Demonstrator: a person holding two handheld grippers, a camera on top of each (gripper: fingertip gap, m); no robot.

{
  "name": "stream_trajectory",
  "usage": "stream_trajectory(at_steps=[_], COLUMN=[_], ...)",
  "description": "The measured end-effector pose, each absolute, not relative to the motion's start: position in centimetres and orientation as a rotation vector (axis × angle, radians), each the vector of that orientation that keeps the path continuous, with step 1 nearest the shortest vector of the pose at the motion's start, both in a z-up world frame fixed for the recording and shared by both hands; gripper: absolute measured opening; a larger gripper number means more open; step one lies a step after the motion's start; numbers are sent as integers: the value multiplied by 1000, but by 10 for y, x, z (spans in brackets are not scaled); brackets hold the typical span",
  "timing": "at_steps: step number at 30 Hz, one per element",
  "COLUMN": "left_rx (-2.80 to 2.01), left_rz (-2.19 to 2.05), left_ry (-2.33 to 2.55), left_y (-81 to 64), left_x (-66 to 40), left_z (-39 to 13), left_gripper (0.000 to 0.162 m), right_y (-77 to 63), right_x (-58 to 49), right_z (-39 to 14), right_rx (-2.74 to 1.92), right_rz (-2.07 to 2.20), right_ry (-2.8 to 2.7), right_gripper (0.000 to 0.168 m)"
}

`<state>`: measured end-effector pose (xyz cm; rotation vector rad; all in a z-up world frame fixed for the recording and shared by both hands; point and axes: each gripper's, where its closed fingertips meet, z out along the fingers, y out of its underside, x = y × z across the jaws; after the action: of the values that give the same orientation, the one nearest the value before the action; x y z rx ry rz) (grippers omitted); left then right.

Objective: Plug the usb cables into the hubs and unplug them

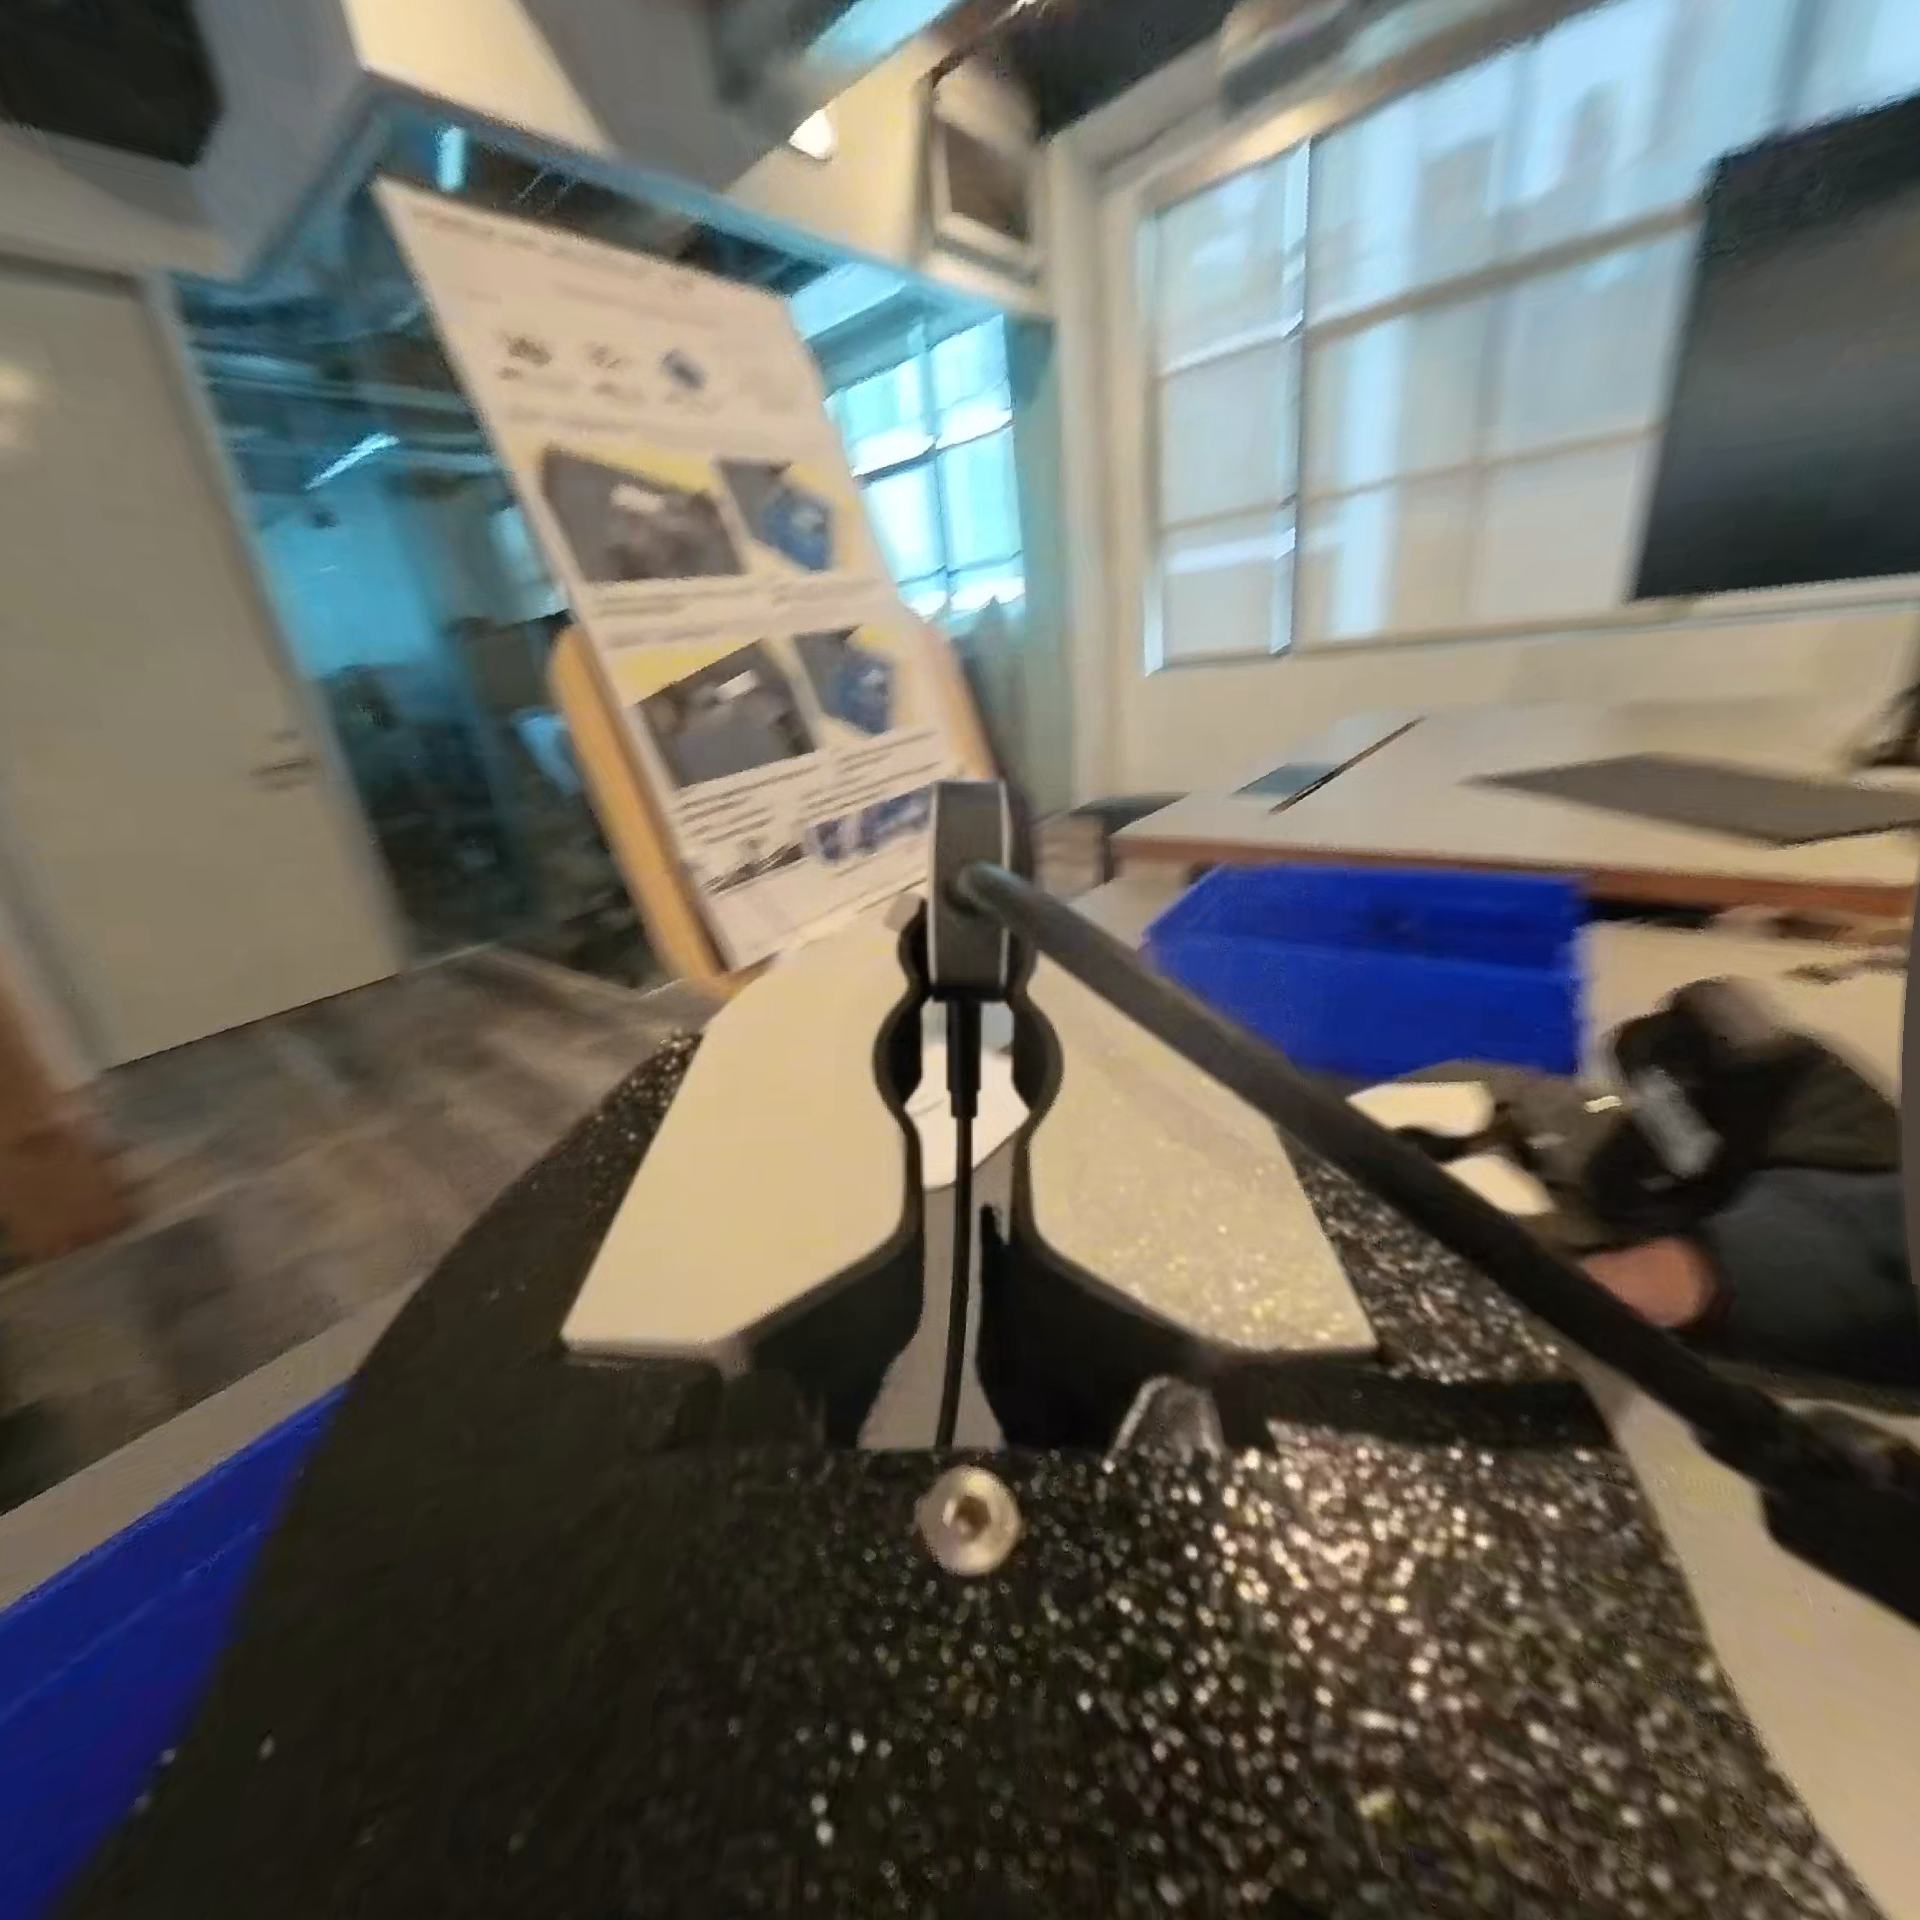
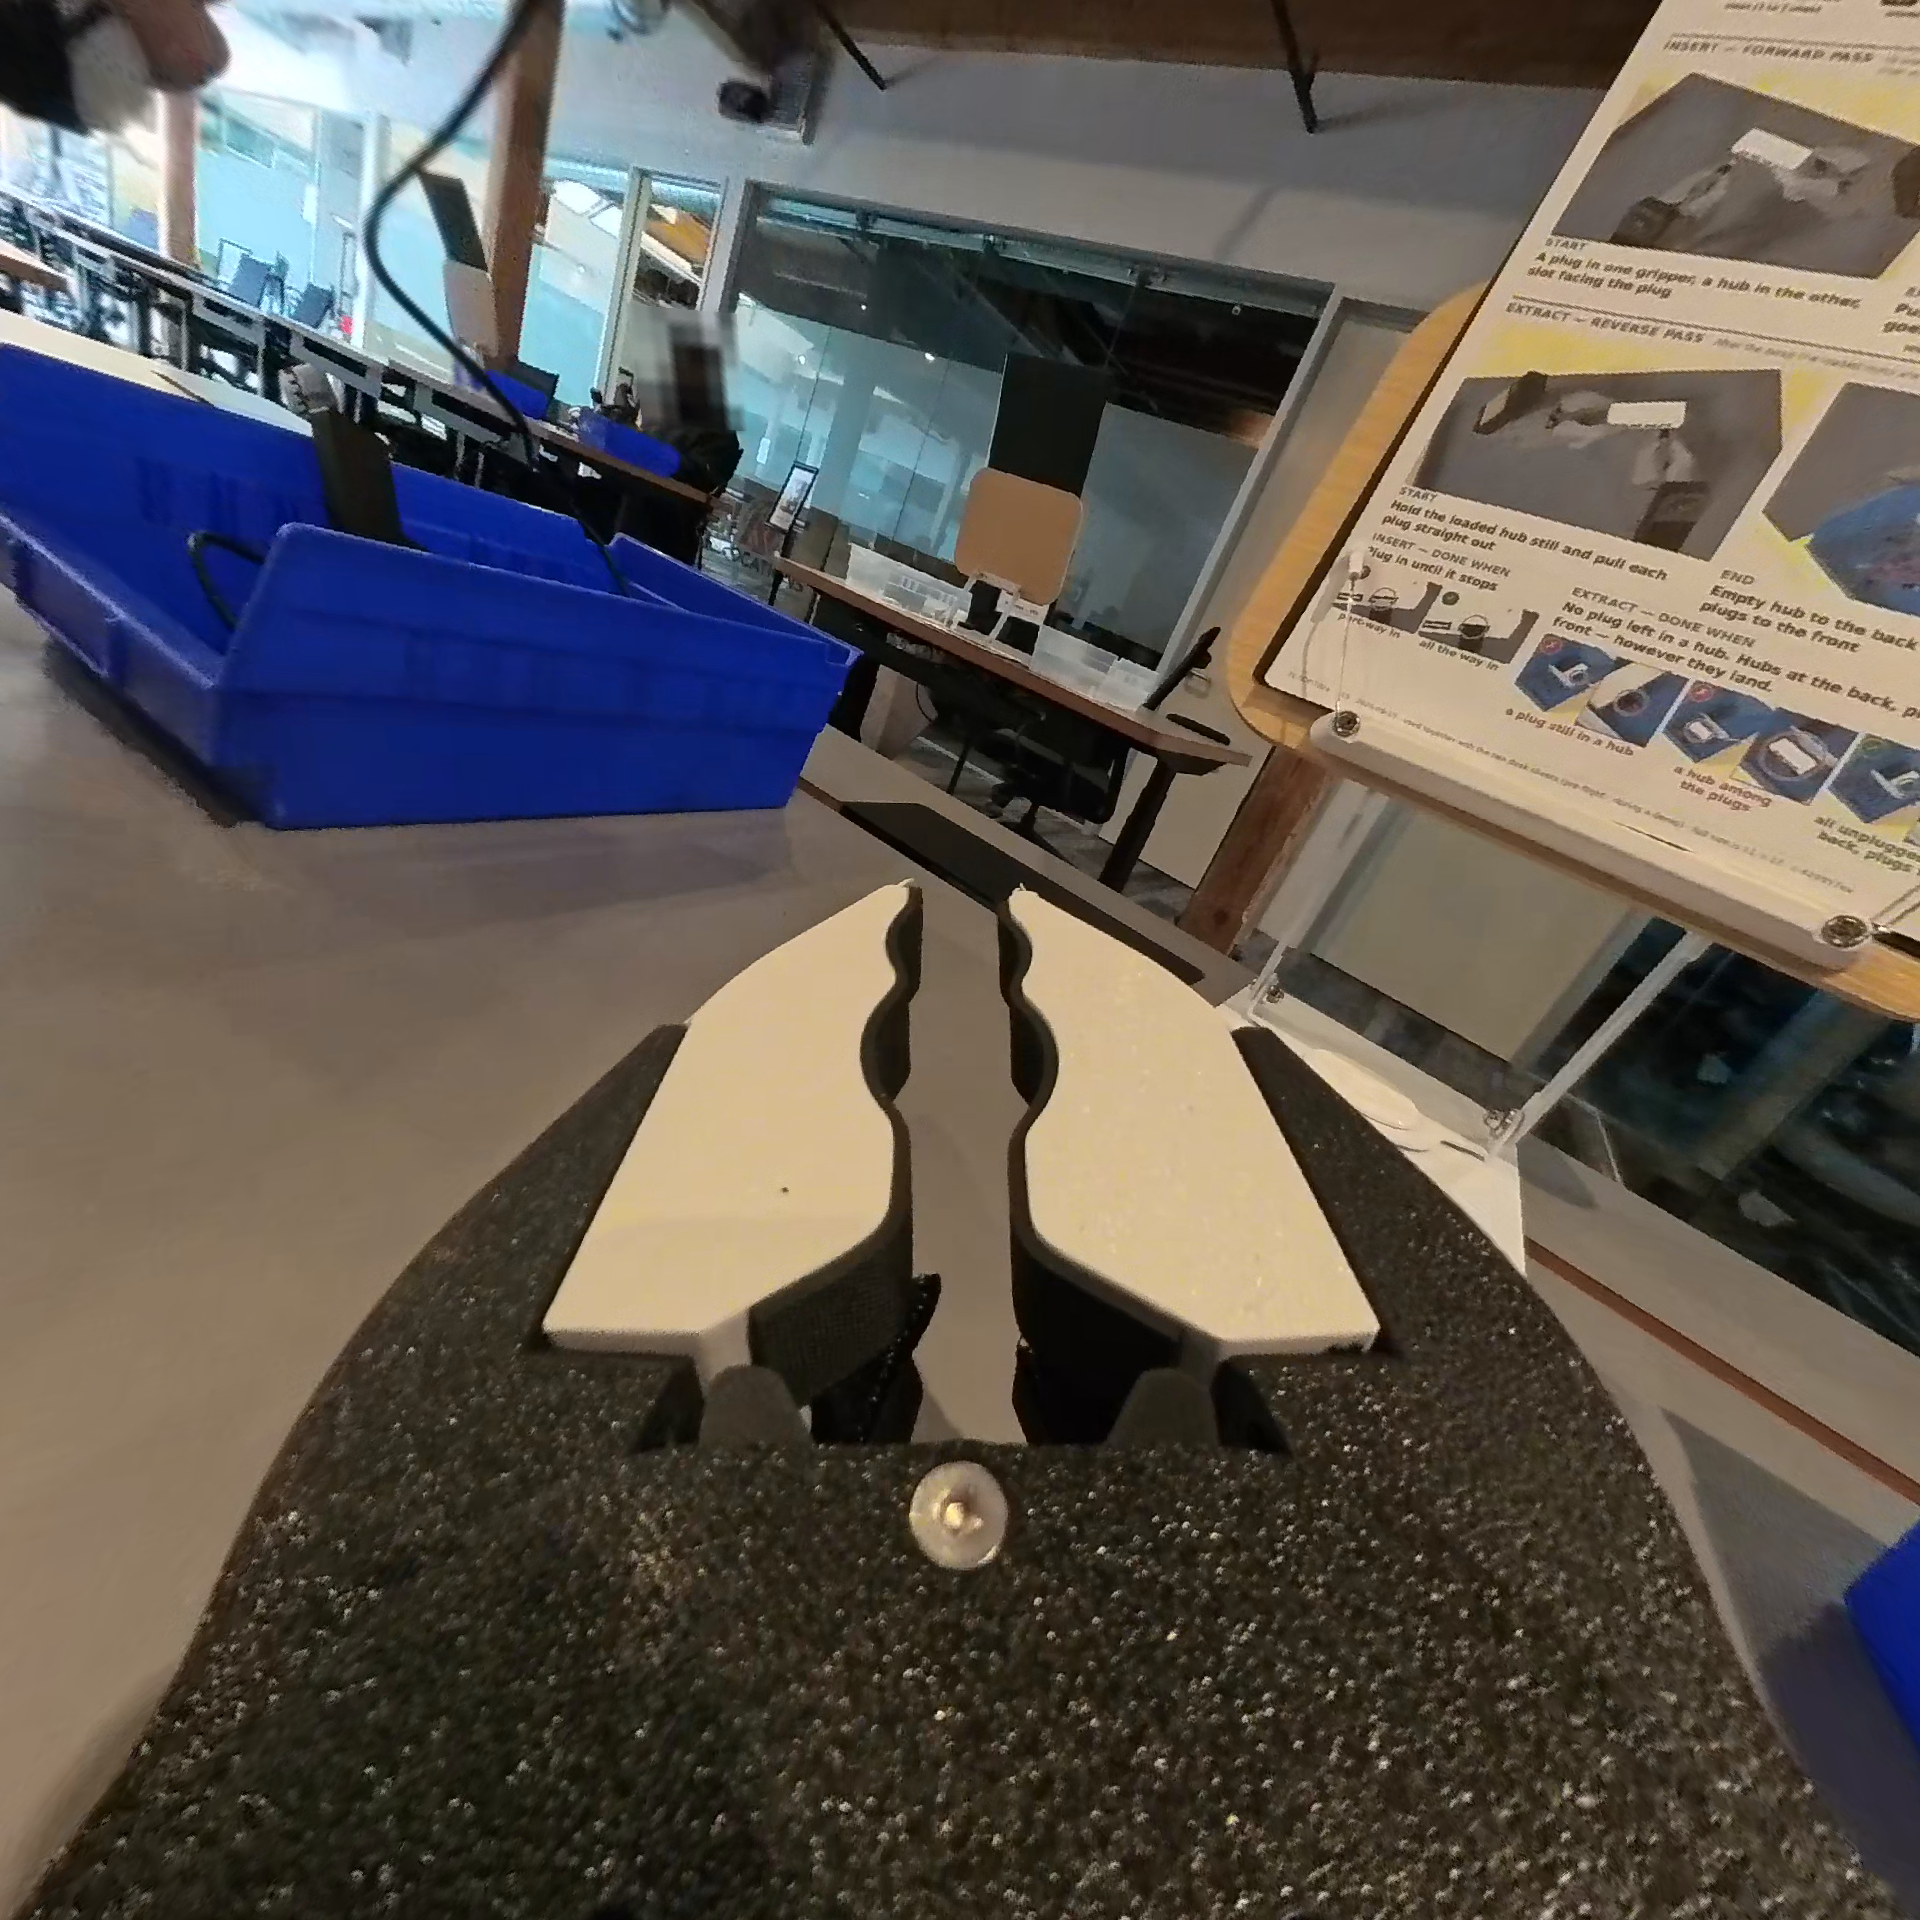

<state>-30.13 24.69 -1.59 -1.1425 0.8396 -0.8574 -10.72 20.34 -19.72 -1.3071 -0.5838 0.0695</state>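
Note:
In the left wrist view my left gripper (image 1: 961, 935) is shut on a dark hub (image 1: 971, 862) with a pale rim, held edge-on and raised off the table. A thick black cable (image 1: 1299, 1112) runs from the hub's side down to the lower right. A small black plug (image 1: 961, 1049) on a thin cable hangs below the hub between the fingers. In the right wrist view my right gripper (image 2: 961, 925) is open and empty, low over the grey table (image 2: 260, 1039). A black cable (image 2: 416, 197) dangles from the top left towards the blue bin (image 2: 499, 707).
The blue bin (image 1: 1371, 956) holds a black upright piece (image 2: 353, 468) and cable loops. An instruction board on a wooden stand (image 2: 1662, 468) stands at the right, also seen in the left wrist view (image 1: 686, 540). A gloved hand (image 1: 1714, 1122) rests on the table. Blue bin edges (image 1: 104, 1610) lie close.

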Motion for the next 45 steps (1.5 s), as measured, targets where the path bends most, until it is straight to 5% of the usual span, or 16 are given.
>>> stream_trajectory(at_steps=[10,16,22,31,40,45], left_rx=[-758,-825,-831,-801,-715,-703], left_rz=[-1557,-1459,-1437,-1394,-1264,-1119], left_ry=[706,674,664,678,624,681], left_y=[169,178,180,171,161,191], left_x=[-312,-320,-326,-335,-364,-346], left_z=[45,47,50,58,88,174], left_gripper=[12,12,12,12,12,12], right_y=[203,201,194,253,256,227], right_x=[-106,-114,-175,-316,-270,-192], right_z=[-196,-197,-177,-137,-72,-13], right_rx=[-1306,-1300,-1256,-1223,-1066,-1021], right_rz=[77,101,338,300,210,199], right_ry=[-577,-611,-773,-1142,-927,-742], right_gripper=[13,15,46,61,53,48])
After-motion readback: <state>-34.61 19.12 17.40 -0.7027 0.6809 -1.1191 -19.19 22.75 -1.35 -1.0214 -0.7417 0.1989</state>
